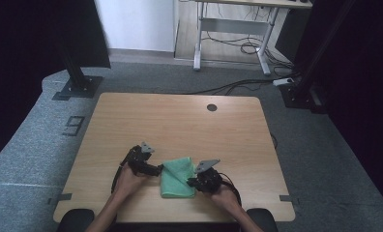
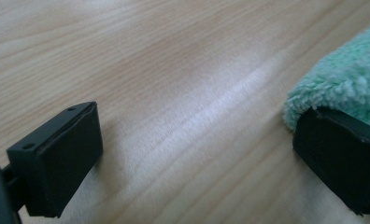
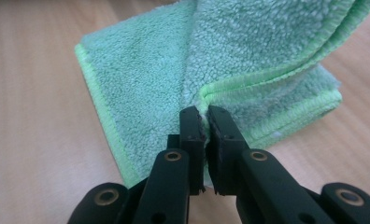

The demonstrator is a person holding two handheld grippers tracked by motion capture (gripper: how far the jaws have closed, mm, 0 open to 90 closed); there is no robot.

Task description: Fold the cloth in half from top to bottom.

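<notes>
Right gripper [image 3: 205,122] pinching cloth [image 3: 141,88], left gripper [image 2: 197,154] agape

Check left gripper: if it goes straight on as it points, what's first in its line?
Probably bare wooden table: the open left gripper has only wood ahead. The green microfiber cloth sits off to one side, by one finger, so it might brush that; depth unclear.

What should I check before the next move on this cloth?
1. Right gripper pinching the cloth hem: ok, jaws closed on a corner.
2. Left gripper open: ok, jaws wide apart.
3. Left gripper has cloth between its jaws: not ok, only bare table between them; one jaw sits at the cloth's edge.
4. Cloth folded neatly: not ok, the pinched layer is lifted off the stack.
5. Cloth well on the table: ok, it lies near the front, inside the edge.
</notes>
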